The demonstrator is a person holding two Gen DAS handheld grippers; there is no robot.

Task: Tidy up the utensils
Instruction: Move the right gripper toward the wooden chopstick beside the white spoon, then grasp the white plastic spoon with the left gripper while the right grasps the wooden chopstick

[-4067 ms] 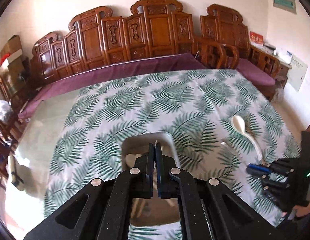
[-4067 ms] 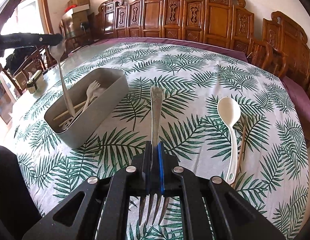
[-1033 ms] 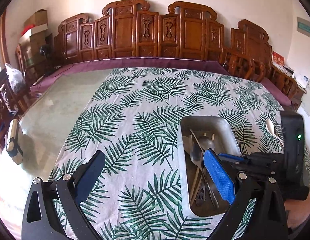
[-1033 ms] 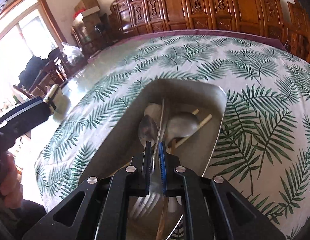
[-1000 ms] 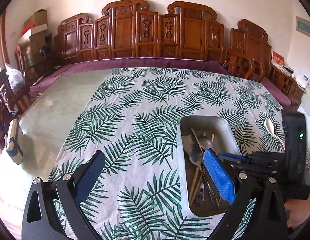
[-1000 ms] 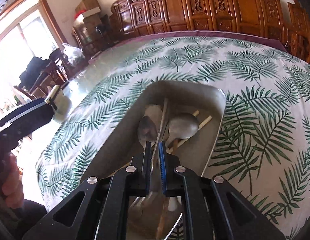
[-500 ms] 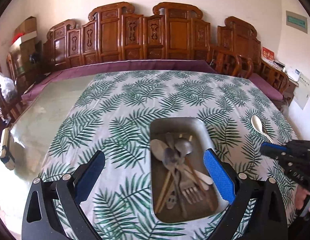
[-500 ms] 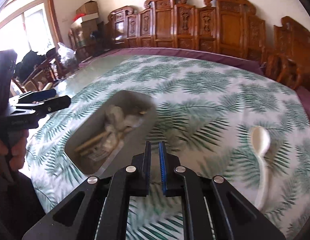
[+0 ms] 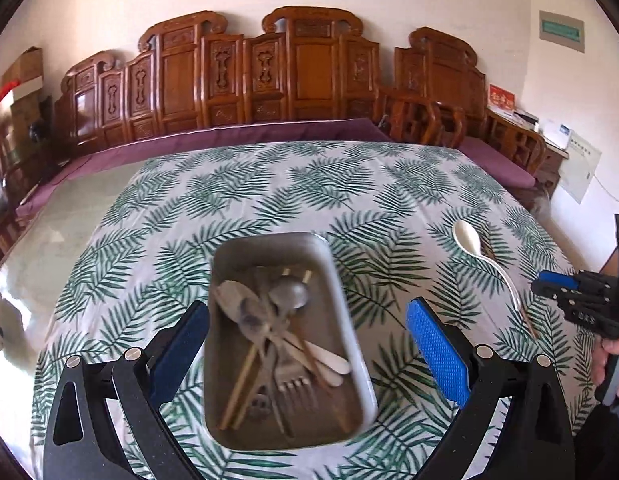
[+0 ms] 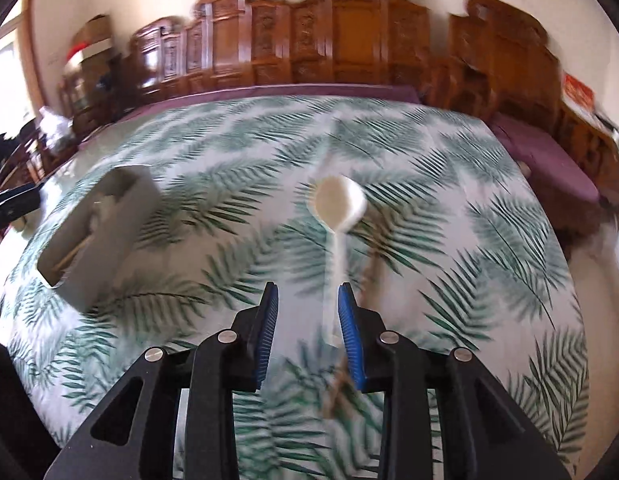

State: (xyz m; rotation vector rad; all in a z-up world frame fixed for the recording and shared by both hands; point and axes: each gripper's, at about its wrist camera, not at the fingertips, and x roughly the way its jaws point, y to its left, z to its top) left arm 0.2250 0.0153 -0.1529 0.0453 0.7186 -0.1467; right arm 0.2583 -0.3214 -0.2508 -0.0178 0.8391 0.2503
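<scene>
Utensils mostly lie in the gray tray (image 9: 341, 288) already: spoons, a fork (image 9: 295, 384) and chopsticks. One white spoon (image 10: 337, 216) is not yet in; it lies on the desk (image 10: 489, 240) with a brown stick (image 10: 369, 276) just beside it. My right tongs (image 10: 307, 320) are open around the spoon's handle, and my left tongs (image 9: 307, 344) hang wide open and empty over the tray.

— What is blurred in the right wrist view?
— The spoon (image 10: 338, 204), the tray (image 10: 105, 236) and the chopstick (image 10: 365, 280); the tray's contents cannot be told.
— And cut off?
— The right gripper (image 9: 549, 284) is clipped by the left view's edge.
</scene>
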